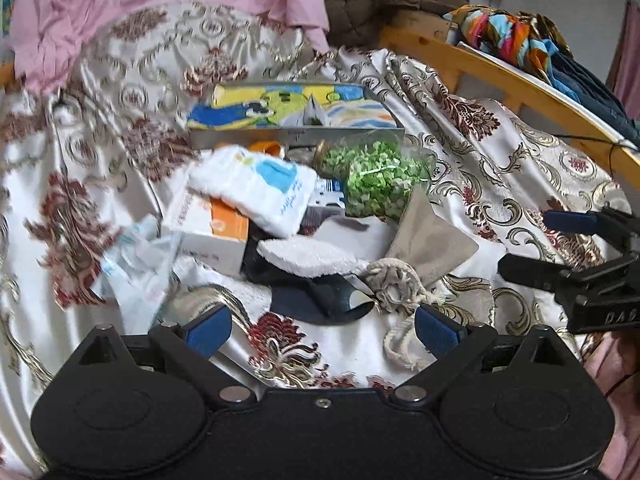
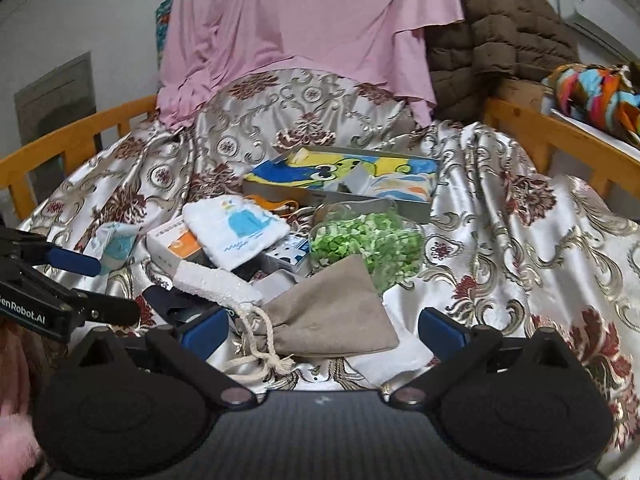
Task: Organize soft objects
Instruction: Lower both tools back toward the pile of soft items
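Observation:
A pile of soft things lies on a patterned satin cover (image 1: 500, 148). A beige drawstring pouch (image 2: 332, 308) lies nearest my right gripper (image 2: 324, 334), which is open and empty, its jaws on either side of the pouch's cord end. The pouch also shows in the left wrist view (image 1: 432, 236). A white cloth with a blue whale (image 1: 256, 188) (image 2: 236, 232) rests on an orange and white box (image 1: 216, 228). A white towel (image 1: 304, 256) lies below it. My left gripper (image 1: 324, 330) is open and empty, just short of the pile. A grey tray (image 1: 296, 136) behind holds colourful cloths.
A clear bag of green pieces (image 1: 372, 176) (image 2: 368, 244) lies right of the whale cloth. A dark item (image 1: 320, 300) lies near the left gripper. Pink fabric (image 2: 304, 36) and a brown quilted jacket (image 2: 500, 32) hang behind. Wooden rails (image 2: 560, 140) border the bed.

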